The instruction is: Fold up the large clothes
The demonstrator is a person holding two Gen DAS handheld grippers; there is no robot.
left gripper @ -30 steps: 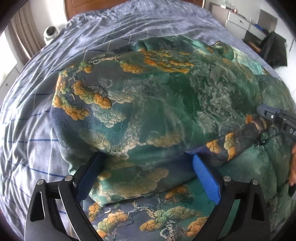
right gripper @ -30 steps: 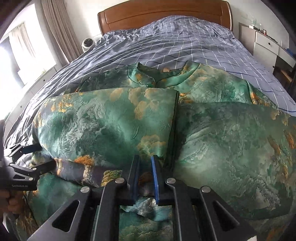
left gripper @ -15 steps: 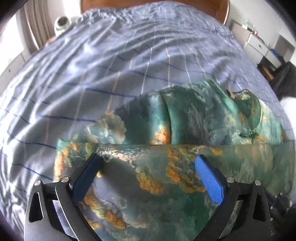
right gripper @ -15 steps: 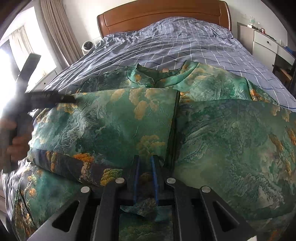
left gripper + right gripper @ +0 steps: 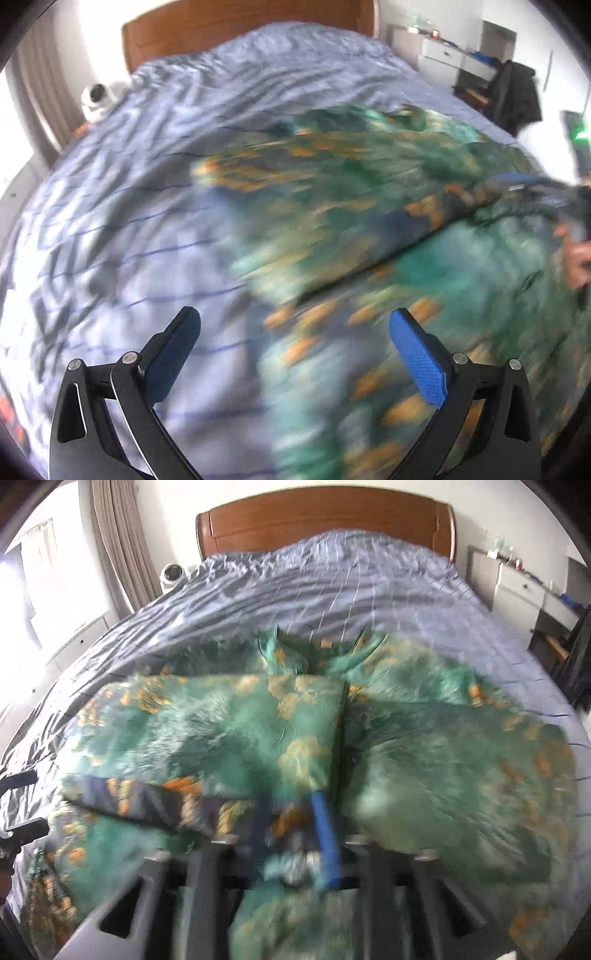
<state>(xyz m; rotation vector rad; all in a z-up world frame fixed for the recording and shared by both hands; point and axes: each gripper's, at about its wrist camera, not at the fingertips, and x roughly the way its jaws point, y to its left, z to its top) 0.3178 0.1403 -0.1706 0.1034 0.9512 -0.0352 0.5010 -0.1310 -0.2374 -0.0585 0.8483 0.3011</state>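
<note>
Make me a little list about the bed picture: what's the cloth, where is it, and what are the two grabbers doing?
cloth: green silky garment with orange cloud pattern, partly folded
place: on blue checked bedsheet
headboard: brown wood
left gripper: jaws wide open, holding nothing
right gripper: jaws have just been opening, garment edge between them
sharpness: both views blurred

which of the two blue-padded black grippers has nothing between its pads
The left gripper, wide open above the blue-grey checked bedspread. The right gripper has just been opening, with green patterned garment fabric between its pads.
</note>
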